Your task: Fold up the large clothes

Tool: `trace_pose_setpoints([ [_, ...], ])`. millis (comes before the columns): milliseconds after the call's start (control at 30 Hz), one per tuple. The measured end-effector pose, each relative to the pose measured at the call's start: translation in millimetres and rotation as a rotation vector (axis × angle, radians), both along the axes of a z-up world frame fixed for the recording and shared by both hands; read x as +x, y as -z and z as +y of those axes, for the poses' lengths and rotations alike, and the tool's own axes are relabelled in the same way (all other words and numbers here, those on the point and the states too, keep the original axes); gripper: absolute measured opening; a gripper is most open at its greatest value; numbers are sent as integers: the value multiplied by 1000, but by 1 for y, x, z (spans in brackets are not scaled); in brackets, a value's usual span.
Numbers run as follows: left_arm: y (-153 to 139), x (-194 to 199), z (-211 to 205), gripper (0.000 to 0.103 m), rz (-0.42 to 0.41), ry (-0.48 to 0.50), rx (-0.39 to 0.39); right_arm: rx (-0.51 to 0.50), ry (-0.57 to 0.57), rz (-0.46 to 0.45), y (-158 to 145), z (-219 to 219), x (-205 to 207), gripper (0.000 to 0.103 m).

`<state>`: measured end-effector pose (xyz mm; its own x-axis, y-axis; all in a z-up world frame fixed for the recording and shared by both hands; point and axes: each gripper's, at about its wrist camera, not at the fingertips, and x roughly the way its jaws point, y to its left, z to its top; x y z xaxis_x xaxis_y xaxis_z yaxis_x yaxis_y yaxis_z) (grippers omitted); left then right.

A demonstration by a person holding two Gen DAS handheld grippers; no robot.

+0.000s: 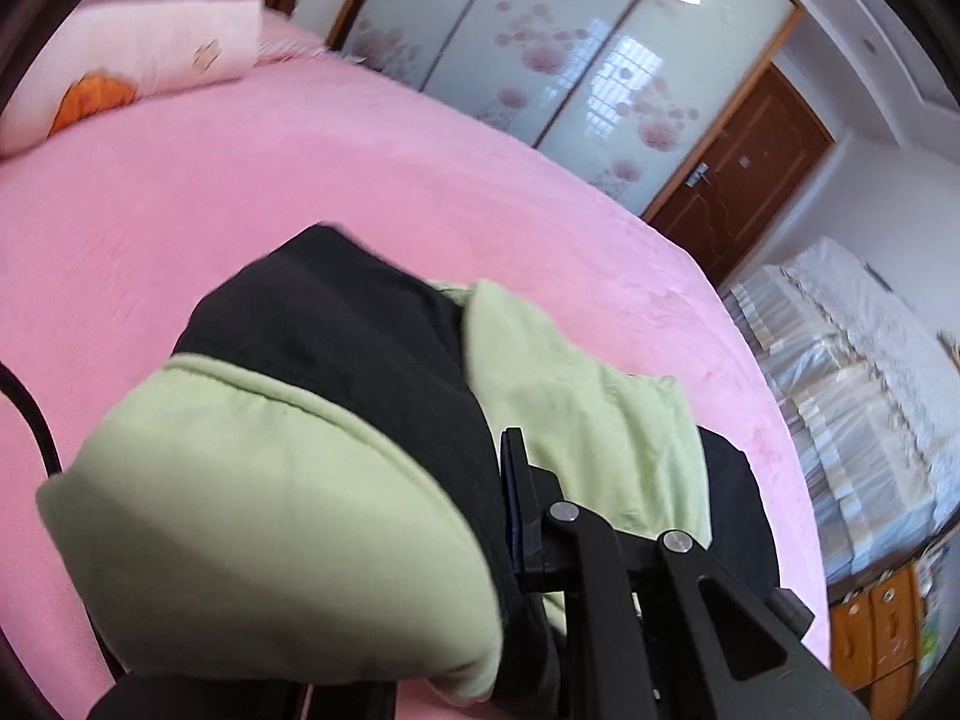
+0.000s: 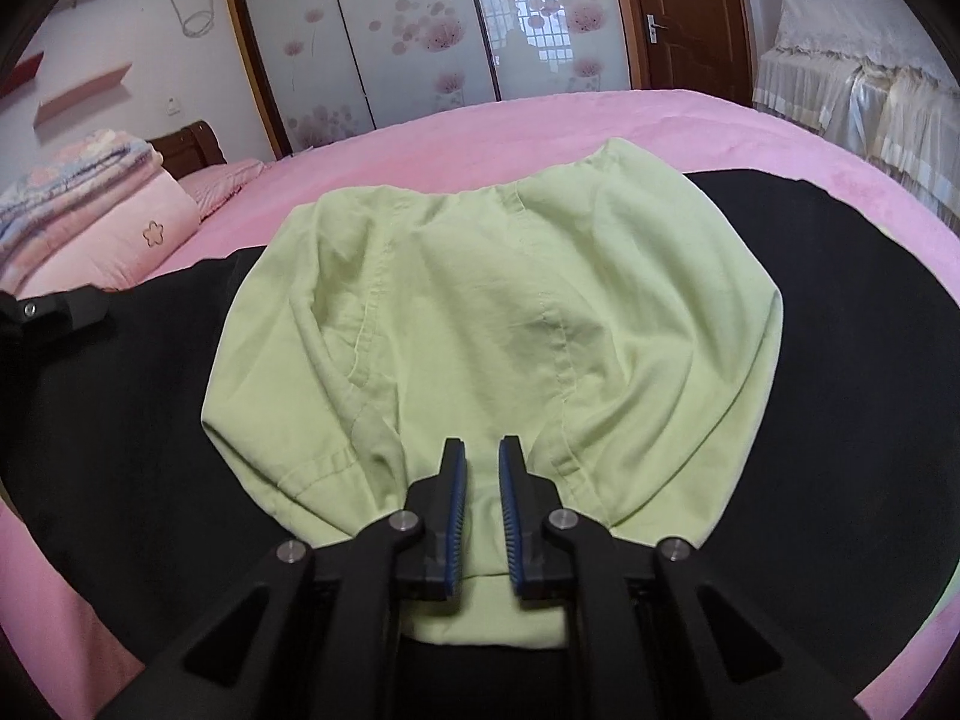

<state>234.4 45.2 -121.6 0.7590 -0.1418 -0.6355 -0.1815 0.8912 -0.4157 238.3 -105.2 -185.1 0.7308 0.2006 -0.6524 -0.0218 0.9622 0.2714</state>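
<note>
A large black garment (image 2: 810, 360) with a light green lining (image 2: 492, 300) lies spread on the pink bed (image 2: 540, 120). In the right wrist view my right gripper (image 2: 483, 450) is shut on a fold of the green lining at its near edge, the blue pads (image 2: 510, 498) pinching the cloth. My left gripper (image 1: 498, 450) is shut on the garment's black and green cloth (image 1: 336, 360), which is raised off the bed and drapes over it, hiding one finger. The left gripper's body (image 2: 54, 312) also shows at the left edge of the right wrist view.
Folded pink quilts (image 2: 90, 204) are stacked at the head of the bed. Behind the bed stand a flowered sliding wardrobe (image 2: 420, 30) and a brown door (image 2: 678, 12). Cloth-covered furniture (image 2: 858, 90) stands to the right. A black cable (image 1: 30, 414) crosses the left view's edge.
</note>
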Motion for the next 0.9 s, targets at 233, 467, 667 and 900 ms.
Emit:
trace_pose_setpoints([
  [233,-34,8,-76,8,-76,150,196,183,-12,13,5,-26,-3,8],
  [467,-44,4,-182,8,-145,332,435,337,11,64,-2,-67,-28,7],
  [667,-23,3,-260,9,-109,480,482,322,171,44,-7,-143,-82,7],
  [900,43,1,-324,12,35,591,625,336,363,76,15,-219,-114,8],
])
